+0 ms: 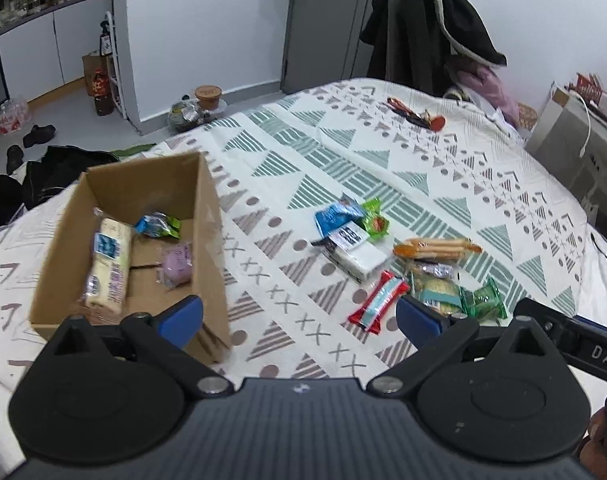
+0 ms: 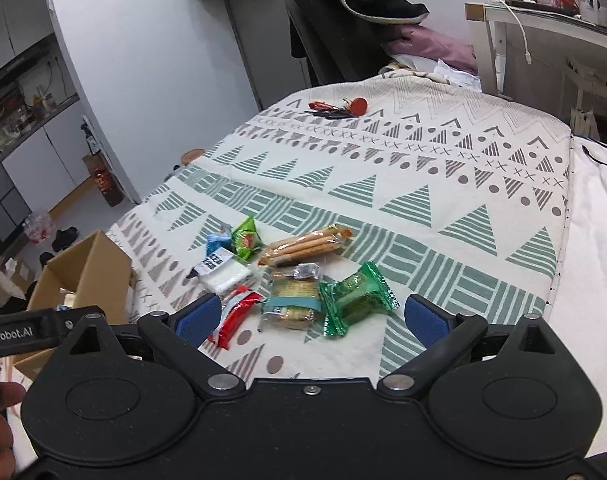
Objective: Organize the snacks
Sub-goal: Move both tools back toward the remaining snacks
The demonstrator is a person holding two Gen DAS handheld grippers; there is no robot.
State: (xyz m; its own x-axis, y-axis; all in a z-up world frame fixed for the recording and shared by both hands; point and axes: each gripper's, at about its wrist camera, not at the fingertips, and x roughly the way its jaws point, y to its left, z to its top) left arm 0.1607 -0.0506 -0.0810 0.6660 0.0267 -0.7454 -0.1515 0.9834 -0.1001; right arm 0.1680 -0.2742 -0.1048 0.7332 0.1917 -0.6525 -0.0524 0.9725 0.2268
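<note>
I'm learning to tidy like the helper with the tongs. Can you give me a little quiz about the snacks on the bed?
1. True or false: the brown cardboard box already has snacks inside.
2. Which snack lies nearest the right tongs? A) the shiny green wrapped cake B) the clear pack of long breadsticks C) the round purple wrapped bun
3. Fill in: both the left tongs and the right tongs are ____ and hold nothing.

Key: 1 true; 2 A; 3 open.
</note>
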